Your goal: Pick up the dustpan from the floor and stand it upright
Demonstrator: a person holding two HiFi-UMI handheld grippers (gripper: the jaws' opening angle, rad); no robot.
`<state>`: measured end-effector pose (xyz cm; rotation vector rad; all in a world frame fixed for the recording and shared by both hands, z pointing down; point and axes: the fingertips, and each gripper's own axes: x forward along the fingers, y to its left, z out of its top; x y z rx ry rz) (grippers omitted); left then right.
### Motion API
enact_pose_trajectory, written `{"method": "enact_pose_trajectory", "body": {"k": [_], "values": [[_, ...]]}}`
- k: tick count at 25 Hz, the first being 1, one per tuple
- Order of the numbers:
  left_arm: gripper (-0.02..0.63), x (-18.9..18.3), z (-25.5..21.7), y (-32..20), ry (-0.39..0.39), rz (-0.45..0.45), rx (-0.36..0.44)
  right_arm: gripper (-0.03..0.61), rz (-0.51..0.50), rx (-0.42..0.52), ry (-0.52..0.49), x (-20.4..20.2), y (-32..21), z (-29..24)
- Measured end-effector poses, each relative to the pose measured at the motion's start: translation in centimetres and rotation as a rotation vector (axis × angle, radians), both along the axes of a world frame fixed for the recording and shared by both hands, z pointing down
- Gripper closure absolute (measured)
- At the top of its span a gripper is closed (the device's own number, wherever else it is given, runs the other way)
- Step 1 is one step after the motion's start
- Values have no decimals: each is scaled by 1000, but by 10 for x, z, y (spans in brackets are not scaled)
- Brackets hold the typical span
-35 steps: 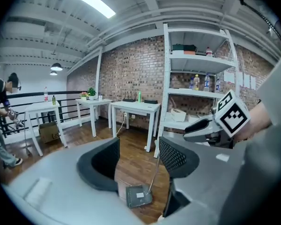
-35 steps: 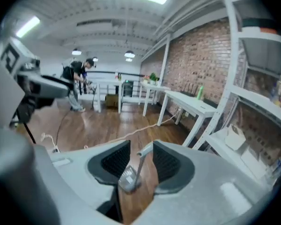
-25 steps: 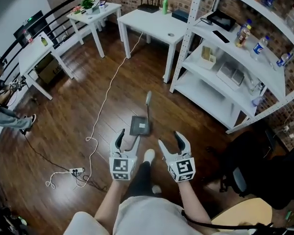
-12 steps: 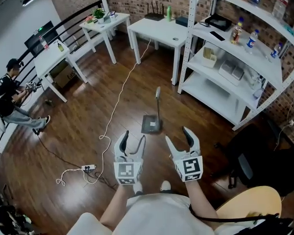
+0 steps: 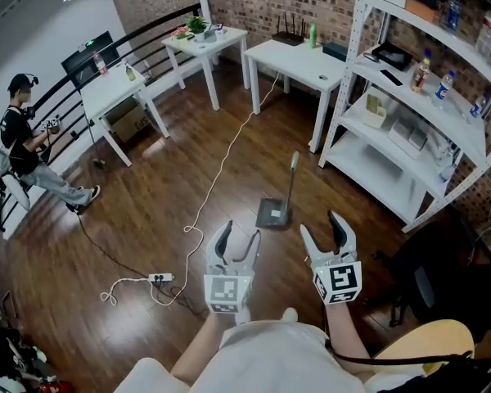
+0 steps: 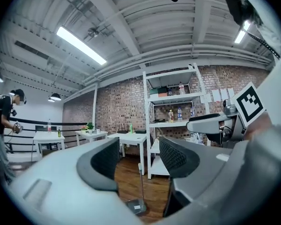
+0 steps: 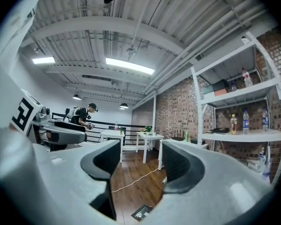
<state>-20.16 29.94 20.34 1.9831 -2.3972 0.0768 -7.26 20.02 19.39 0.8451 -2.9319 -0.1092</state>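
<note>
In the head view I am holding the left claw [image 5: 238, 237] and right claw [image 5: 323, 229] parted and empty. The dustpan [image 5: 275, 214] is sitting on the floor [image 5: 147, 207] ahead of them, handle upright. In the left gripper view the jaws are gaping, with the dustpan showing beyond them. In the right gripper view the jaws are gaping likewise.

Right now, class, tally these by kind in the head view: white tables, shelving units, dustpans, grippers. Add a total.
White tables: 3
Shelving unit: 1
Dustpan: 1
Grippers: 2, left gripper and right gripper
Total: 7
</note>
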Motion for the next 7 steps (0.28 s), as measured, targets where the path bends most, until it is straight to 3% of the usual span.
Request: {"method": "enact_pose_trajectory", "body": {"k": [7], "values": [[330, -34, -6, 32, 2, -29, 43, 313, -66, 23, 32, -40, 41, 8]]}}
